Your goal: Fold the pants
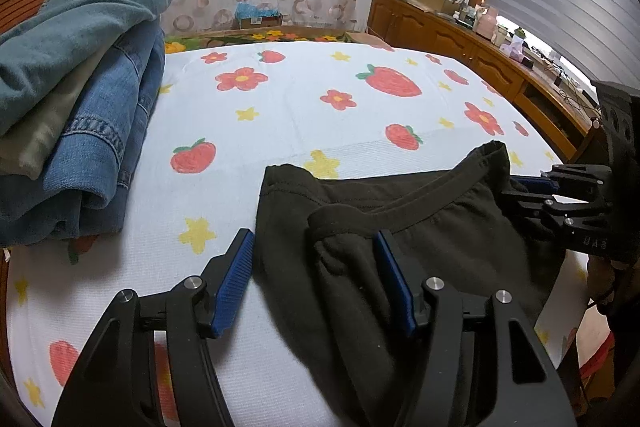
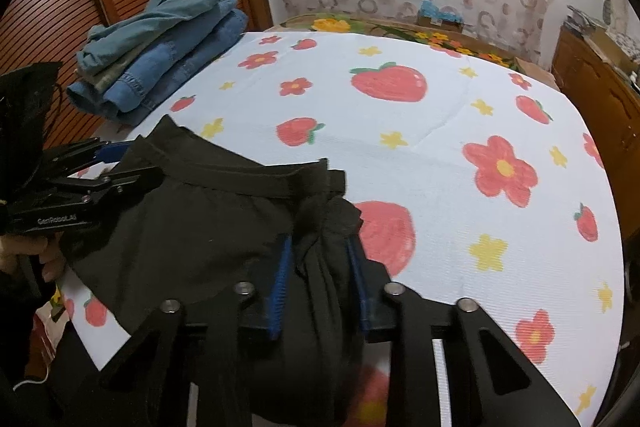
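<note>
The black pants (image 1: 420, 227) lie on the near edge of the bed (image 1: 320, 99), waistband toward the far side, on a white sheet printed with strawberries and flowers. I have my left gripper (image 1: 316, 279) standing about half open around the waistband's left corner, pads not pressing as far as I can see. My right gripper (image 2: 320, 279) is nearly closed, pinching bunched black fabric at the right corner. A stack of folded clothes (image 1: 80, 131) sits far left.
</note>
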A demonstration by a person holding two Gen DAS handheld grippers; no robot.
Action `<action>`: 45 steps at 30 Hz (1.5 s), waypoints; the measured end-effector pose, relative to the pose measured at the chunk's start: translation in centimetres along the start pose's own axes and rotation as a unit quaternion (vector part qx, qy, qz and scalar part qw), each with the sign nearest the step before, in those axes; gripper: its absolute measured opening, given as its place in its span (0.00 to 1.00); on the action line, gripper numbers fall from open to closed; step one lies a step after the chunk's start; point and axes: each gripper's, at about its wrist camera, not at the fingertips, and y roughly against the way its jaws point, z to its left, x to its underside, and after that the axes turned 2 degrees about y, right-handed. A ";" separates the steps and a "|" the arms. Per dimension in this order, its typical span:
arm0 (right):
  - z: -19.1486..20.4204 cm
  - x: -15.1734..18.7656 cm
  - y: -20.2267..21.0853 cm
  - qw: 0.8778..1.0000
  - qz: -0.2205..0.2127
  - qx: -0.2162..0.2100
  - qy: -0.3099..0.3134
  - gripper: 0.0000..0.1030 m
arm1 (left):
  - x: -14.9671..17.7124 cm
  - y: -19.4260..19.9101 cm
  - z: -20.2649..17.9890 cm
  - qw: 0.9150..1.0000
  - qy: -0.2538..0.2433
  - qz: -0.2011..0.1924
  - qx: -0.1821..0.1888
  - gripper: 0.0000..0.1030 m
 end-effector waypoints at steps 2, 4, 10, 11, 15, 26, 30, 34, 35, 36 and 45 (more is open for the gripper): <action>0.1 0.2 0.0 1.000 -0.002 0.001 -0.001 0.25 | 0.0 0.0 0.0 1.000 0.000 0.000 0.000 0.61; -0.1 0.2 0.0 1.000 -0.005 -0.002 -0.005 0.25 | 0.0 0.0 0.0 1.000 0.000 -0.001 0.000 0.61; 0.3 0.7 0.0 1.000 -0.024 0.007 0.002 0.25 | 0.0 0.0 0.1 1.000 0.000 -0.001 0.001 0.61; 0.3 0.8 0.0 1.000 -0.025 0.007 0.001 0.25 | 0.0 0.0 0.1 1.000 0.000 -0.001 0.001 0.61; 0.5 1.1 0.0 1.000 -0.030 0.009 0.000 0.25 | 0.0 0.0 0.0 1.000 0.000 -0.001 0.001 0.61; 0.2 1.2 0.2 0.999 -0.035 0.002 -0.008 0.19 | 0.0 0.4 -0.5 0.999 -0.006 -0.006 0.031 0.26; 0.3 1.2 0.2 0.999 -0.037 0.000 -0.009 0.15 | 0.1 1.6 -1.1 0.999 -0.004 -0.029 0.032 0.21; 0.4 1.3 0.6 0.999 -0.043 0.002 -0.009 0.12 | 0.2 3.3 -1.9 0.998 -0.011 -0.054 0.032 0.19; 0.4 1.3 0.8 0.999 -0.047 0.002 -0.009 0.12 | 0.2 3.8 -2.2 0.998 -0.014 -0.062 0.031 0.19; 0.5 1.3 1.0 0.999 -0.051 0.002 -0.008 0.12 | 0.3 4.2 -2.3 0.997 -0.016 -0.067 0.030 0.19; 1.2 2.1 4.6 0.995 -0.096 0.002 -0.011 0.12 | 0.7 6.5 -3.1 0.994 -0.020 -0.099 0.031 0.19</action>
